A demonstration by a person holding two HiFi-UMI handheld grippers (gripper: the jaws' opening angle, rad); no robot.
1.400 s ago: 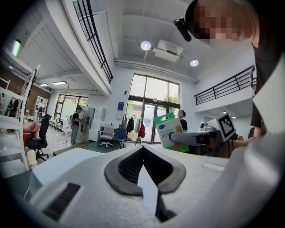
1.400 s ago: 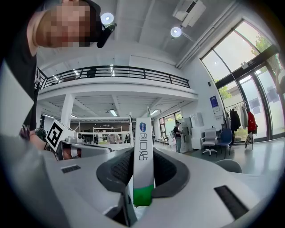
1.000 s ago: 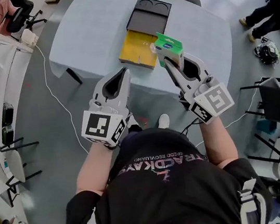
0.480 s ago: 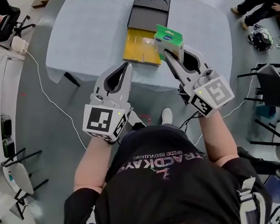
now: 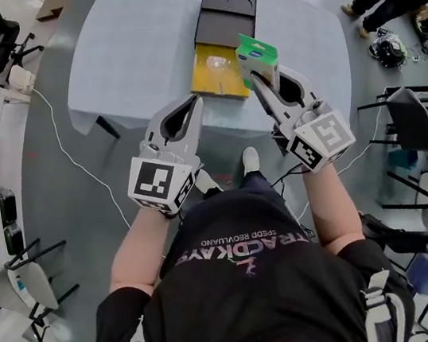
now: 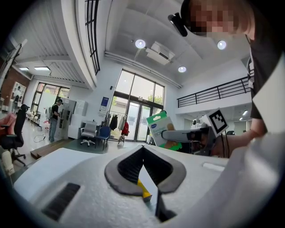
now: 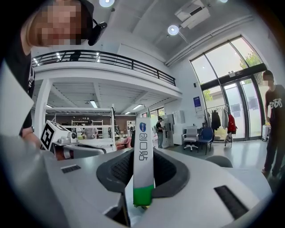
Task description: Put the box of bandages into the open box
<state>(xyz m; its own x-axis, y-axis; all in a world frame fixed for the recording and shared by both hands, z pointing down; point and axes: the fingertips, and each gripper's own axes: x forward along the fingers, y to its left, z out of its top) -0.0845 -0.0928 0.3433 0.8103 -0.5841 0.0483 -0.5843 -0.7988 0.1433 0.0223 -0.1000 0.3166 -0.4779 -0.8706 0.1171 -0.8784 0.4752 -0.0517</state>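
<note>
- Right gripper (image 5: 258, 85): jaws clamped on the box of bandages (image 5: 259, 56), which is held upright in the air above the near right corner of the open box (image 5: 204, 83), not yet inside it.
- Left gripper (image 5: 190, 107): jaws together and empty, hanging near the open box's front edge.
- Risk: the grip looks to sit low on the tall, thin carton, so it may pivot or slip when tilted.
- Risk: a release from here would likely strike the rim or land on the worktop (image 5: 137, 41), since the carton is off-centre.
- Count: one box of bandages; one open box, with yellow tray and black lid; two grippers; one worktop.
</note>
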